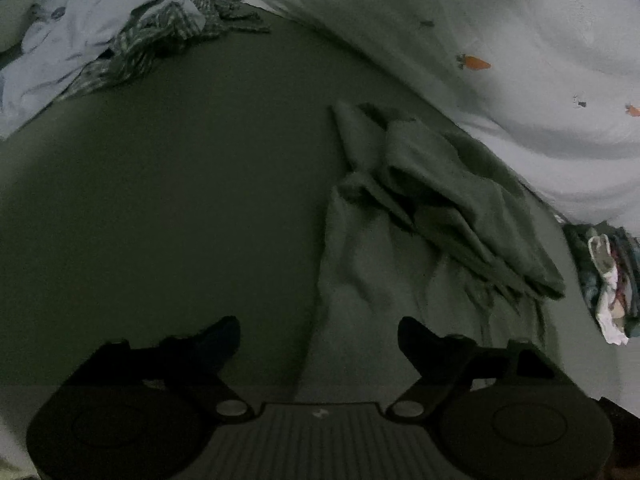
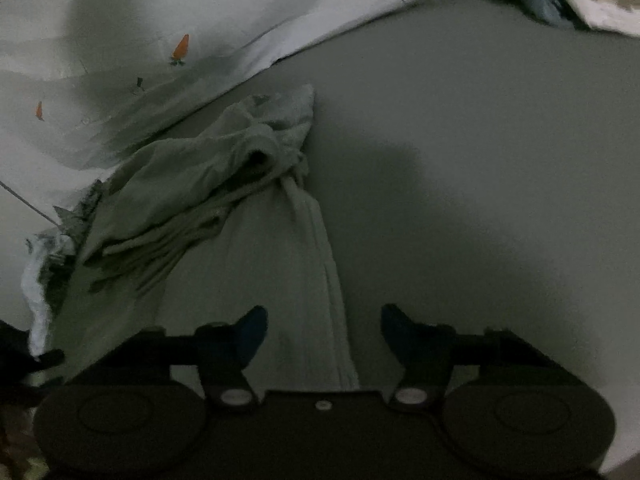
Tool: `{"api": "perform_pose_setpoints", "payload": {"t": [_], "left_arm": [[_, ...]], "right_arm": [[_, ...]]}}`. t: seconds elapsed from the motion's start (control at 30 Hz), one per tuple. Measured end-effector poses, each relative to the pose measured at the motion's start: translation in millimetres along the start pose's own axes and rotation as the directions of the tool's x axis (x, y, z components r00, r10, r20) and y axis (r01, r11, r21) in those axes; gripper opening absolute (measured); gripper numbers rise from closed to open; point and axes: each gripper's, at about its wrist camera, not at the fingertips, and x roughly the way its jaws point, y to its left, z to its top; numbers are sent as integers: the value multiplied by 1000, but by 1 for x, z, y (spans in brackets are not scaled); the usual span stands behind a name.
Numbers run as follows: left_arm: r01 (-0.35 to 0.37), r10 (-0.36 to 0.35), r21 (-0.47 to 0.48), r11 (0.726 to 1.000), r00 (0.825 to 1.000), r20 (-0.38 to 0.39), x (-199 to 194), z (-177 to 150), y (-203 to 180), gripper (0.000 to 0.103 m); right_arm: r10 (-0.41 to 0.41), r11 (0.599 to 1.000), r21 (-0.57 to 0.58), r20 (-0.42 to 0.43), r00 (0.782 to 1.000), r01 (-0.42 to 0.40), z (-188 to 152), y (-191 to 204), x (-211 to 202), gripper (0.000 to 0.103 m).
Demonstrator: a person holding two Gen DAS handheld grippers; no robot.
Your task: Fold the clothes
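In the left wrist view we look down on a bed [image 1: 180, 200] with a smooth grey-green sheet, in dim light. The left gripper [image 1: 319, 334] has its two dark fingers well apart, and nothing is held between them. The left finger stands over bare sheet. The right finger stands over the near end of the garment [image 1: 420, 232], a crumpled grey-green cloth with a soft, slightly rough surface. The long side of the garment runs away from the gap between the fingers, and farther away the cloth is bunched in thick folds. Behind it, along the far edge of the bed, lies a pale cover [image 1: 520, 80] with small orange carrots printed on it. At the far left corner we see a pile [image 1: 100, 40] of pale and striped clothes, and at the right edge a small heap [image 1: 608, 280] of mixed coloured cloth.

In the right wrist view the right gripper [image 2: 323, 330] is open about half, with a clear gap between the fingers, and it grips nothing. A long, narrow, pleated strip of the garment [image 2: 200, 200] comes down between the two fingers, but we cannot tell whether the pads touch it. The wrinkled bulk lies farther away and to the left, just beside the cover [image 2: 160, 20]. To the right the sheet is bare and shadowed.
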Motion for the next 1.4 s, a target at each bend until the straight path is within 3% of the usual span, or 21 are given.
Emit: {"api": "perform_pose_setpoints", "payload": {"t": [0.2,0.37,0.43,0.47,0.5,0.53,0.6,0.73,0.87,1.0,1.07,1.1,1.13,1.2,1.3,1.33,1.4], "left_arm": [[72,-71,-1,997,996,-61,-11,-26,-7,72],[123,-126,-36,992,988,-94,-19,-45,-6,65],[113,-116,-32,993,988,-103,-19,-48,-7,53],[102,-105,-28,994,988,-110,-17,-48,-8,48],[97,-101,-35,995,988,-119,-16,-47,-8,33],[94,-100,-53,994,987,-127,-14,-45,-7,19],[118,-133,-112,987,983,-128,-13,-41,-4,11],[214,-227,-167,963,972,-65,-28,-23,-13,10],[319,-319,-200,926,947,33,-40,6,-23,10],[396,-377,-214,893,918,126,-40,43,-31,10],[407,-380,-196,892,911,160,-34,63,-34,10],[400,-371,-181,898,912,172,-29,73,-36,10],[374,-346,-163,913,921,180,-21,83,-38,11],[303,-274,-156,940,944,183,3,99,-38,16],[190,-168,-200,961,978,126,36,111,-33,21],[163,-143,-203,966,984,108,43,112,-32,28],[145,-128,-187,972,987,101,41,106,-31,45]], "right_arm": [[149,977,165,-69,987,-136,-20,-31,-13,46],[238,946,250,-109,965,-205,-37,-46,-23,46],[266,936,272,-138,954,-222,-39,-49,-22,44],[270,937,271,-162,949,-220,-39,-49,-20,34],[273,938,271,-186,944,-218,-38,-49,-18,22],[283,934,279,-196,939,-224,-38,-48,-17,22],[326,913,316,-188,927,-257,-35,-46,-16,15],[456,837,384,-95,885,-390,-19,-35,-21,13],[544,745,437,38,838,-504,7,-21,-21,12],[581,663,466,173,795,-586,40,-10,-14,12],[573,644,468,230,787,-605,57,-7,-7,12],[559,645,466,252,790,-605,65,-6,-3,12],[530,667,460,260,807,-586,73,-5,2,12],[457,727,440,265,849,-528,87,-3,13,13],[334,810,438,203,920,-390,100,2,38,21],[313,821,444,178,933,-360,101,3,44,23],[285,831,454,147,947,-321,97,2,48,37]]}}
